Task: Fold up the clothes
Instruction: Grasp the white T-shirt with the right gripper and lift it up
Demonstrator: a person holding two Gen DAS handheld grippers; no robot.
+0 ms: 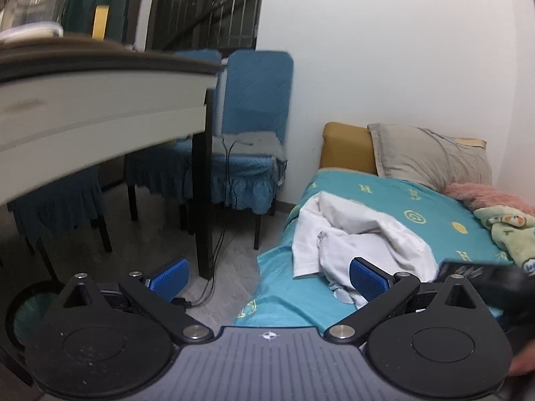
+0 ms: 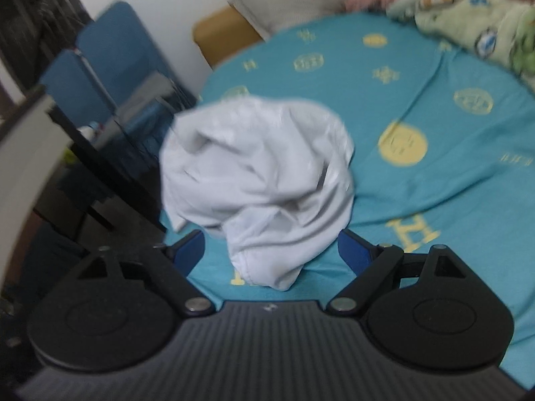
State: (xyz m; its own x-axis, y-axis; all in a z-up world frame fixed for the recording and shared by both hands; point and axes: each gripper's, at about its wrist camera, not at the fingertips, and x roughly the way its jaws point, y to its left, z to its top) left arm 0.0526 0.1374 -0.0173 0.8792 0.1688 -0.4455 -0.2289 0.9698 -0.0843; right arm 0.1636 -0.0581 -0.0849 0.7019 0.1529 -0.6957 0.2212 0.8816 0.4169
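Ribbed blue-padded right tool (image 2: 271,250) spread, crumpled white garment (image 2: 257,173), seemingly cotton, teal sheet (image 2: 434,173)

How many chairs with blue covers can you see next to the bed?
2. One blue-covered chair stands nearest the bed's head end; a second sits just behind it, partly hidden by the table leg. More may be hidden under the table.

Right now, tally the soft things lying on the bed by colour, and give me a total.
White: 1, the crumpled garment
Beige: 1, the pillow
Pink: 1, the fuzzy blanket
Green: 1, the printed cloth
Total: 4, all on the teal sheet
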